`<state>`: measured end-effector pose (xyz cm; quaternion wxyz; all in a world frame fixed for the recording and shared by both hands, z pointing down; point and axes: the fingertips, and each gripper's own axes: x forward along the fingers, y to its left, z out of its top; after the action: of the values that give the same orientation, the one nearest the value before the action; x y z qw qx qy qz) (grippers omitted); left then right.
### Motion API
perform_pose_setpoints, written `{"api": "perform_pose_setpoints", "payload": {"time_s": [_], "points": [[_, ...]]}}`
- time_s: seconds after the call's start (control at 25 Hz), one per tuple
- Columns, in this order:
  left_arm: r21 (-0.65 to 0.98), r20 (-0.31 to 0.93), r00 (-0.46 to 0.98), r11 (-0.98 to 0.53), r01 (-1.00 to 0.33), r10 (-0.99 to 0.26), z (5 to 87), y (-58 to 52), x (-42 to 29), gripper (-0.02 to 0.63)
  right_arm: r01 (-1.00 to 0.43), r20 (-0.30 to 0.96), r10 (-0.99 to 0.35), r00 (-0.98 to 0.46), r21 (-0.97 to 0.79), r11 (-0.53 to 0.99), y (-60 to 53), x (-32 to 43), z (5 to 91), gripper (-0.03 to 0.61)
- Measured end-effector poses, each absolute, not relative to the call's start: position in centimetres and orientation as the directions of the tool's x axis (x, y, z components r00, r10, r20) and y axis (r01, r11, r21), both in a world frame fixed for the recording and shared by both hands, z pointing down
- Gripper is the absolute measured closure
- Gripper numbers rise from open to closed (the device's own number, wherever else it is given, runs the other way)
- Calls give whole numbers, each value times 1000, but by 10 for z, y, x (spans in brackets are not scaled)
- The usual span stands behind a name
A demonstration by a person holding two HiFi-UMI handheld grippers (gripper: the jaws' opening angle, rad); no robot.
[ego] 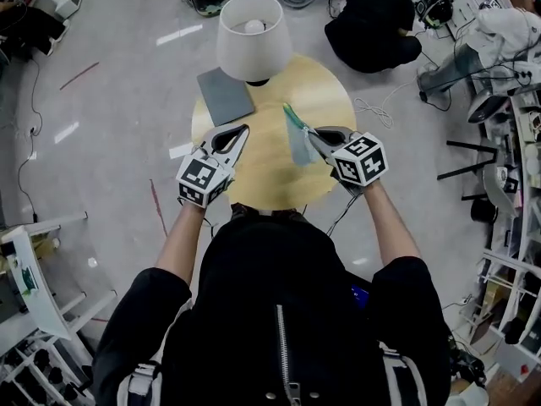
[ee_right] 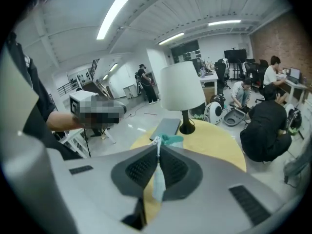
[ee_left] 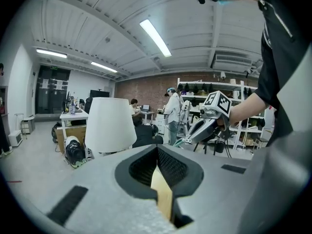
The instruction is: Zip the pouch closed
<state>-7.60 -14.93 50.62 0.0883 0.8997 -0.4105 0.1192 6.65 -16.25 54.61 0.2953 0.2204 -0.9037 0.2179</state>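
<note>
A small teal pouch point(ego: 297, 138) hangs above the round wooden table point(ego: 262, 180), right of centre. My right gripper point(ego: 309, 134) is shut on the pouch's edge. In the right gripper view the teal fabric point(ee_right: 170, 140) bunches at the tips of the right gripper point(ee_right: 158, 145), and a thin strip of it runs down between the jaws. My left gripper point(ego: 244, 129) hovers over the table's left side, a short way left of the pouch, shut with nothing in it. In the left gripper view the closed left gripper point(ee_left: 157, 148) points toward the right gripper point(ee_left: 188, 139) and the pouch point(ee_left: 180, 141).
A lamp with a white shade point(ego: 252, 28) stands at the table's far edge. A grey flat pad point(ego: 224, 96) lies beside it at the far left. A person in black point(ego: 372, 15) sits on the floor beyond the table. Shelves and gear line the room's right side.
</note>
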Motion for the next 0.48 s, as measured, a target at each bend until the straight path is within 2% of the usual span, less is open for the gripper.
{"api": "perform_pose_setpoints", "payload": {"time_s": [0.16, 0.48], "points": [[42, 268, 650, -665, -746, -711, 497, -149, -74, 607, -539, 575, -288, -766, -329, 775, -158, 58, 521, 560], [-26, 248, 695, -722, -691, -675, 483, -147, -55, 606, -545, 528, -321, -786, -349, 762, -152, 51, 499, 560]]}}
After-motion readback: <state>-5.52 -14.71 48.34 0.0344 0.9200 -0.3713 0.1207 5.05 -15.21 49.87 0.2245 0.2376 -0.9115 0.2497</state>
